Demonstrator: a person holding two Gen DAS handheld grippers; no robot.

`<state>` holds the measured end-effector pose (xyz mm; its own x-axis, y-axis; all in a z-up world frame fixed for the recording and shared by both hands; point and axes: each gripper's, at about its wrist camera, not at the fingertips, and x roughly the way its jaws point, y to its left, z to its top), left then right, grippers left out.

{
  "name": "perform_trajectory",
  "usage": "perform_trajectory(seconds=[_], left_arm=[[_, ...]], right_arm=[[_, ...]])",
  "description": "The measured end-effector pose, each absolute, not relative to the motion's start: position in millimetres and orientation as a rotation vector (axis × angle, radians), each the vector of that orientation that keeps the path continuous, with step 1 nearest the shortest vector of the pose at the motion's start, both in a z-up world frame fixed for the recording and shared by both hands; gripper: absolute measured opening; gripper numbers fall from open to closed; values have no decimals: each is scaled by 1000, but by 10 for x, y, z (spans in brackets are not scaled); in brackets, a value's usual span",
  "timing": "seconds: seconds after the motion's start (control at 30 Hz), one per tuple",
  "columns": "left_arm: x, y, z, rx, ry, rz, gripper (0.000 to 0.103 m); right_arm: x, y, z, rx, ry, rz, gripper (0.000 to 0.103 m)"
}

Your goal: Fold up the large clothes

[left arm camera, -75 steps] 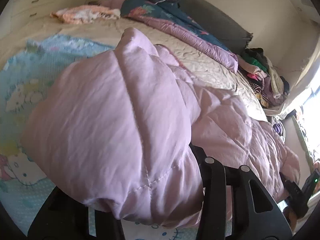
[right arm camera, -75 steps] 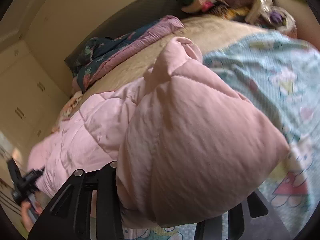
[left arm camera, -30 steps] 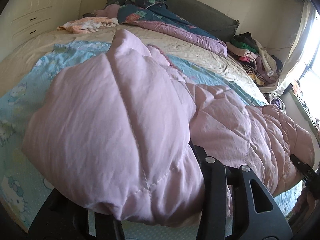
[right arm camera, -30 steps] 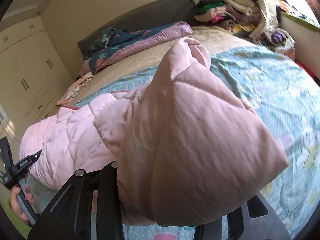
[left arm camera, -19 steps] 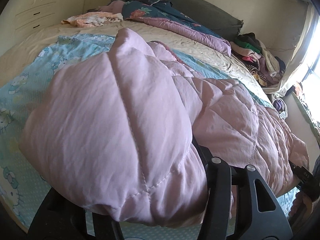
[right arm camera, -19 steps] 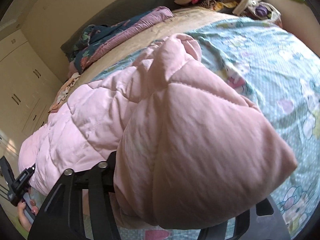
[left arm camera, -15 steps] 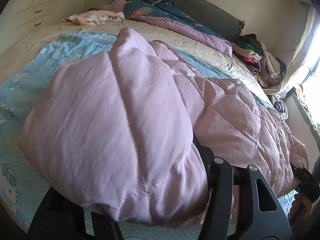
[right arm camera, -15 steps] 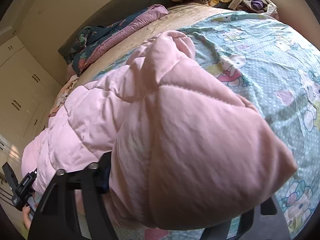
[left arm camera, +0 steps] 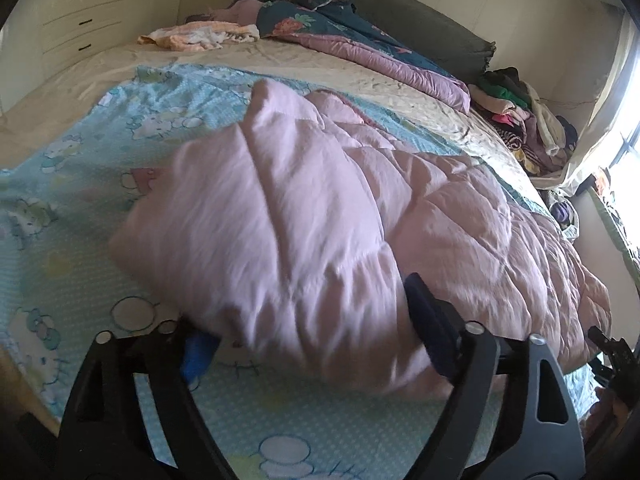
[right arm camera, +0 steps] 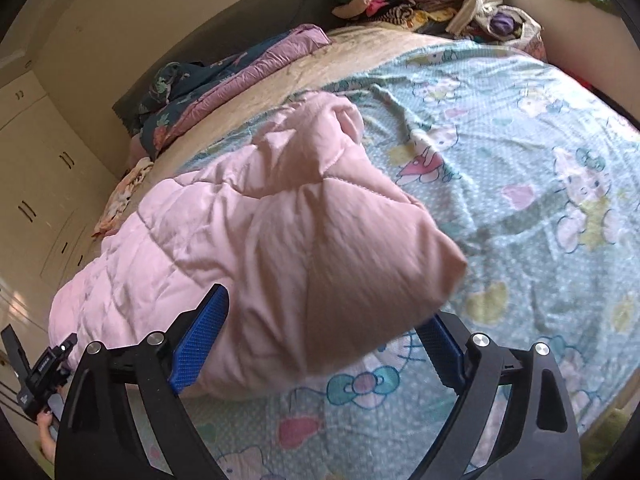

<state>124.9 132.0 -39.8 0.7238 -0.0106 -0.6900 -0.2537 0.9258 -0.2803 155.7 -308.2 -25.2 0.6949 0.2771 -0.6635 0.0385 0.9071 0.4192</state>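
Note:
A pink quilted jacket [left arm camera: 320,208] lies folded across the blue cartoon sheet [left arm camera: 80,240] on the bed. In the left wrist view my left gripper [left arm camera: 312,340] has its jaws opening; the jacket's near folded end rests on the sheet between them, and the pads [left arm camera: 428,320] no longer squeeze it. In the right wrist view the jacket [right arm camera: 280,240] shows its other folded end. My right gripper [right arm camera: 320,344] is opening too, its blue pads [right arm camera: 200,340] standing apart on either side of the loose fabric. Each view catches the other gripper at the jacket's far end.
A dark floral quilt with purple lining [left arm camera: 360,40] lies by the grey headboard [left arm camera: 420,24]. A peach cloth [left arm camera: 196,36] sits on the beige bedspread. A heap of clothes [left arm camera: 520,120] fills the far right corner. White wardrobe drawers [left arm camera: 80,8] stand on the left.
Both grippers' jaws have spread wide and let go of the jacket's folded ends. The fabric has dropped onto the sheet and both grippers have drawn back a little.

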Motion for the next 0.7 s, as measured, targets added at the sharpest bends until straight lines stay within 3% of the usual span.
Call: perform_trajectory(seconds=[0.17,0.7], left_arm=[[1077,1313,-287,-346,741,155,94],[491,932,361,-239,599,90,94]], right_arm=[[1369,-3058,-67,376,751,129,95],[648,-2548,789,159,532,223,99]])
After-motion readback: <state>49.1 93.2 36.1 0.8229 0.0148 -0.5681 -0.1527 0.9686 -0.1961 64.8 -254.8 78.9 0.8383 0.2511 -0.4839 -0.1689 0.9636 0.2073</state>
